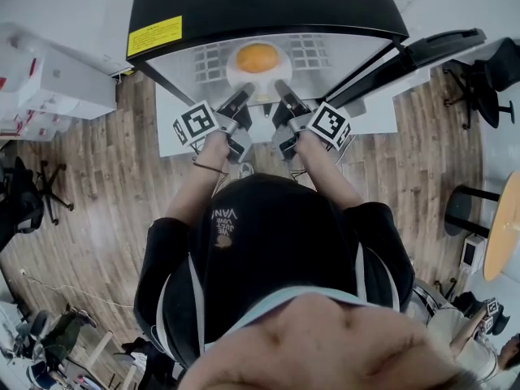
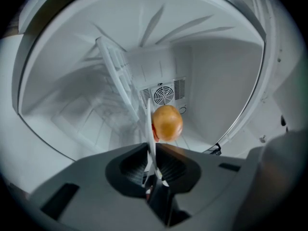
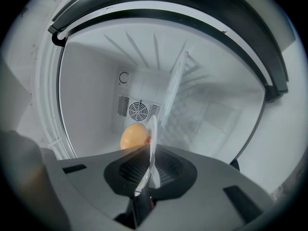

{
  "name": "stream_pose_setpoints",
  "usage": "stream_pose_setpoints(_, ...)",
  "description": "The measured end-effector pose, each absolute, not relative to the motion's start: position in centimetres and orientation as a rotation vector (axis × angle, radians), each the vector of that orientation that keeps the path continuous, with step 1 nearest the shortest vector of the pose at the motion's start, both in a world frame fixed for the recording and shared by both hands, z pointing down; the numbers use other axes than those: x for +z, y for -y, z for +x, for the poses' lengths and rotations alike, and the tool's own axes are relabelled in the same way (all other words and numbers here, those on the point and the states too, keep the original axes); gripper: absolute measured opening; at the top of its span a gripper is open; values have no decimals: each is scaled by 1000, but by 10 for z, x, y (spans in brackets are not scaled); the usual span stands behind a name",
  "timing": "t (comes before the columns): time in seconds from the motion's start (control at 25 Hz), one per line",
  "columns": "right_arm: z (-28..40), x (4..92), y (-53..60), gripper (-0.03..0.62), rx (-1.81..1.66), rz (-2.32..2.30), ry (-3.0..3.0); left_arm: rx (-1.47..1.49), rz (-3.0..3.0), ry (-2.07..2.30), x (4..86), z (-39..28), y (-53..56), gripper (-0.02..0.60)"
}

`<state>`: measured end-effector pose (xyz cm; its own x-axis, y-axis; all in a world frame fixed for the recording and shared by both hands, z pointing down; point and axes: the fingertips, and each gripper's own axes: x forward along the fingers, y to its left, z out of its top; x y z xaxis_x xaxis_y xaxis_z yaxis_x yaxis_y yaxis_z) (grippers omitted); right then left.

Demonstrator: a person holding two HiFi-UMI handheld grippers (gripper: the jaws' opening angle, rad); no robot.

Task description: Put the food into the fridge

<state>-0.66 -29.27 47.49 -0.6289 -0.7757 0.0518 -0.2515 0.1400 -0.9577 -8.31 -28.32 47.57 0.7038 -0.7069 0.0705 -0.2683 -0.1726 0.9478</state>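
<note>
A round orange-brown piece of food (image 1: 257, 57) lies on a white plate (image 1: 235, 71) held inside the open fridge (image 1: 260, 2). My left gripper (image 1: 245, 92) is shut on the plate's near left rim, and my right gripper (image 1: 279, 87) is shut on its near right rim. In the left gripper view the plate (image 2: 149, 143) runs edge-on between the jaws of the left gripper (image 2: 153, 170), with the food (image 2: 167, 122) just beyond. In the right gripper view the plate (image 3: 153, 143) stands edge-on in the right gripper (image 3: 146, 177), with the food (image 3: 133, 136) to its left.
The fridge has a black top with a yellow label (image 1: 154, 35), a white wire shelf (image 1: 210, 57) under the plate and a round fan vent (image 2: 163, 94) on its back wall. Its door (image 1: 443, 49) stands open at the right. White boxes (image 1: 57, 80) sit at the left on the wooden floor.
</note>
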Motion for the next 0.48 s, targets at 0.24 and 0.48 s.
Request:
stream_pose_setpoints(0.24,-7,474,294,20,-1490,-991,-1965,-465,1751,784,479,-83,285,40)
stream_pose_setpoints(0.48,-5,477,298,20,-1490,-1022,-1973,-481,1751,777,477,-82,288,40)
